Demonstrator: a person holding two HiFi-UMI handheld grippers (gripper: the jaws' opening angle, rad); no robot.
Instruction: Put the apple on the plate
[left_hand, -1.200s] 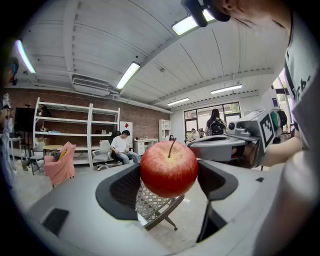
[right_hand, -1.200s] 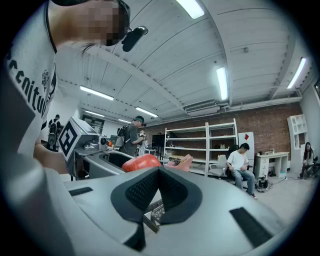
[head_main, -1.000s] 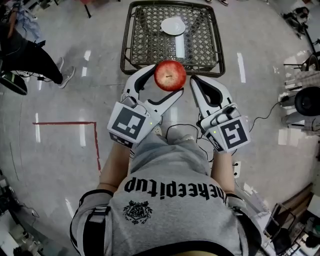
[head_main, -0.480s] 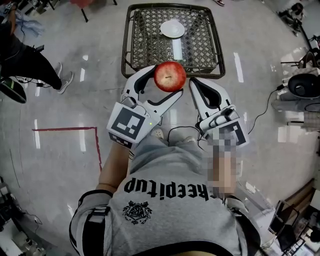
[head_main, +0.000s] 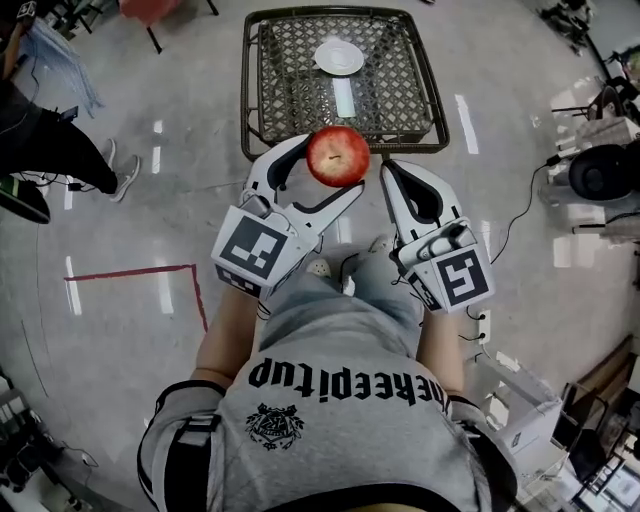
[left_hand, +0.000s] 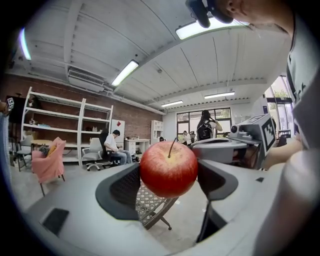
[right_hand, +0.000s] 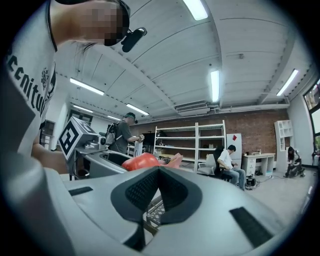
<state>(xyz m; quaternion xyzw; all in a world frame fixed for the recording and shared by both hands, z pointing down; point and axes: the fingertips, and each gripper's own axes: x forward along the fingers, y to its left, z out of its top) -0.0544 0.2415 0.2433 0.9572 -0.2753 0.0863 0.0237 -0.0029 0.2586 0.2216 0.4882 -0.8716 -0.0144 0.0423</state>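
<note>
A red apple (head_main: 338, 156) with a thin stem is held up in the air by my left gripper (head_main: 330, 170), whose two white jaws press on either side of it (left_hand: 168, 169). A white plate (head_main: 339, 56) rests on the far part of a dark wicker table (head_main: 290, 70), beyond the apple. My right gripper (head_main: 385, 170) hangs just right of the apple with its jaws closed together and nothing between them. In the right gripper view the apple (right_hand: 140, 162) peeks out behind the shut jaws.
A white upright object (head_main: 344, 98) stands on the wicker table just nearer than the plate. Red tape lines (head_main: 150, 272) mark the shiny floor at left. A person's legs (head_main: 55, 150) stand far left. Equipment and cables (head_main: 590, 175) crowd the right side.
The table and plate have slid slightly up and left in the head view. Both grippers hold the same pose, with the apple still gripped.
</note>
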